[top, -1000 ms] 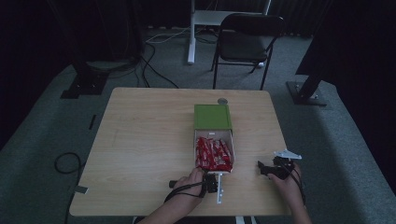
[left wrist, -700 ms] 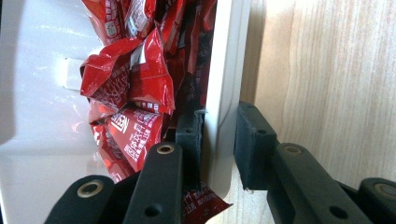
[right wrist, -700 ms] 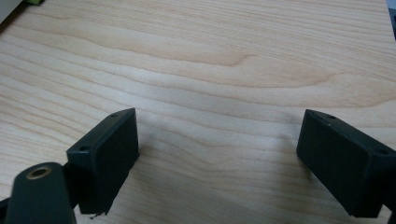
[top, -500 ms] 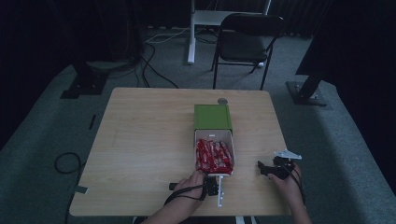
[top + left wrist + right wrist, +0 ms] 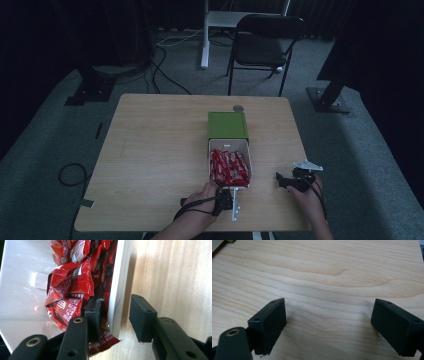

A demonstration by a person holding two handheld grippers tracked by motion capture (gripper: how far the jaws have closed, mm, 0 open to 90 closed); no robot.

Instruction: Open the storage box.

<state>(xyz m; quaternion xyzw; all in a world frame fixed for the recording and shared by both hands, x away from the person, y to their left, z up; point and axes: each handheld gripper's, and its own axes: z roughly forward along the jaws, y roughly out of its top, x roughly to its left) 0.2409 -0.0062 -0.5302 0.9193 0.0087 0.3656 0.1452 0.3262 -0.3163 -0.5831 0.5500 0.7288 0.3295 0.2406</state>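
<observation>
The left gripper (image 5: 113,315) sits at the near end of the white box (image 5: 247,165), its jaws straddling the box's side wall (image 5: 119,287), one inside among the red packets (image 5: 72,282) and one outside over the table (image 5: 160,145); they have just been opening, and a gap shows between the outer pad and the wall, so I'd call it let go rather than clamped; the box itself lies near the table's front edge, its green lid (image 5: 228,125) hinged back behind it; the right gripper (image 5: 329,322) rests wide open over bare wood off to the side, holding nothing. The risk I see is the inner jaw catching a packet as it pulls away, dragging it over the rim; one packet already pokes out under the near corner (image 5: 106,341); a sideways tug could also skew the light box toward the edge, since nothing steadies it.
</observation>
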